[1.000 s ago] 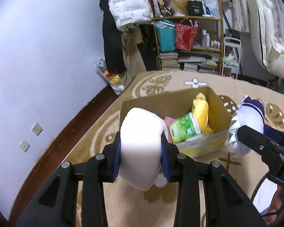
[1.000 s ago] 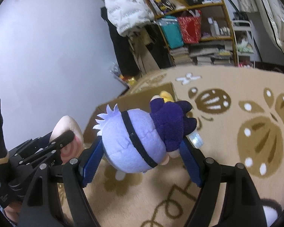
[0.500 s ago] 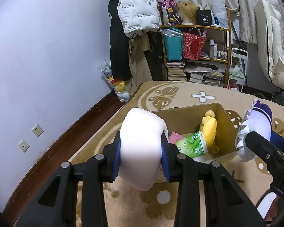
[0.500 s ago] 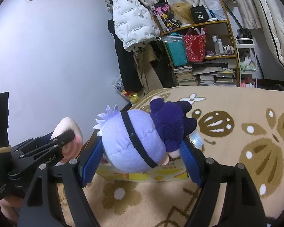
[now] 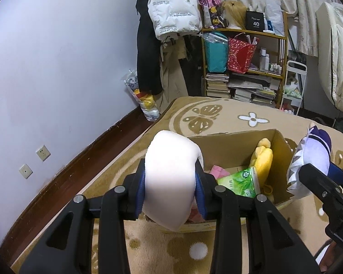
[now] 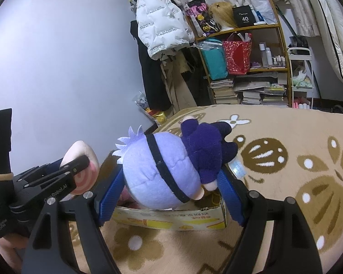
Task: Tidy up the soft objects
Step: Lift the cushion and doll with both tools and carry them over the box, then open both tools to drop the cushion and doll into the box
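- Pink-white roll plush [image 5: 171,180] is clamped crosswise in the left gripper [image 5: 171,196], long axis spanning the jaws, hanging at the cardboard box [image 5: 231,147] near-left corner, just above the rim.
- Right gripper [image 6: 171,189] is closed on the purple doll [image 6: 164,171], held over the box's right edge.
- Box sits on the rug [image 5: 217,114]; yellow plush [image 5: 263,159] and green pack [image 5: 240,182] fill its right half.
- Left half looks freer, so the left gripper seems nearer a drop: forward and down.
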Demonstrator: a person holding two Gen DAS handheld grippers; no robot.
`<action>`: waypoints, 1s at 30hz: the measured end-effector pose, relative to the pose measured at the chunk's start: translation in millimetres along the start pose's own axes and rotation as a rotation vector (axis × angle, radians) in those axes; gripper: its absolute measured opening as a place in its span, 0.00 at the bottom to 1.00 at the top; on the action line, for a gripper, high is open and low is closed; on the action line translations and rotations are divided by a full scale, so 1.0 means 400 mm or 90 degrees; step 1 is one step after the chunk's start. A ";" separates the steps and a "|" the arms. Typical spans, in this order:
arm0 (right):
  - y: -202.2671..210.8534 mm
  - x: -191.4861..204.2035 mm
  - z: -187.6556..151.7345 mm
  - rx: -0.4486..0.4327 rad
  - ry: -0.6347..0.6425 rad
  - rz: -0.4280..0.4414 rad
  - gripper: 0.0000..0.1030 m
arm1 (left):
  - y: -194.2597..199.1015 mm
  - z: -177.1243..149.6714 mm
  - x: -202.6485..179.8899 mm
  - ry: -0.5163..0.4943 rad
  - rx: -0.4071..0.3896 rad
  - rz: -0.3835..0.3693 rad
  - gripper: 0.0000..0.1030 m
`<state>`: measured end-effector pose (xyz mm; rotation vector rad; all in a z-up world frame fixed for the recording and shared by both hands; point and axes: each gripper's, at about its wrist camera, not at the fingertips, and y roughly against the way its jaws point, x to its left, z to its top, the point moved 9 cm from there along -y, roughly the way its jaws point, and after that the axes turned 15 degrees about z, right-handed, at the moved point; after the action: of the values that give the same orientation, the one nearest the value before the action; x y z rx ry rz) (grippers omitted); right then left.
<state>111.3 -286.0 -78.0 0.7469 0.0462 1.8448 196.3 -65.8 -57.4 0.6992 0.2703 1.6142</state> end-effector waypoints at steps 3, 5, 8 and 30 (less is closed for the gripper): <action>-0.017 -0.013 -0.005 0.007 0.002 -0.005 0.81 | -0.017 -0.005 -0.002 0.001 0.008 -0.002 0.34; -0.027 -0.019 -0.006 0.012 0.001 -0.007 0.81 | -0.028 -0.009 -0.006 -0.001 0.013 -0.003 0.34; -0.044 -0.026 -0.005 0.018 0.003 -0.005 0.81 | -0.036 -0.010 -0.003 0.007 0.010 0.010 0.35; -0.096 -0.042 -0.027 0.046 0.025 -0.018 0.85 | -0.080 -0.030 -0.013 -0.003 0.026 0.026 0.41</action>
<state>141.3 -281.3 -108.9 0.7556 0.1493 1.8387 215.6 -62.5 -85.7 0.7447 0.2878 1.6496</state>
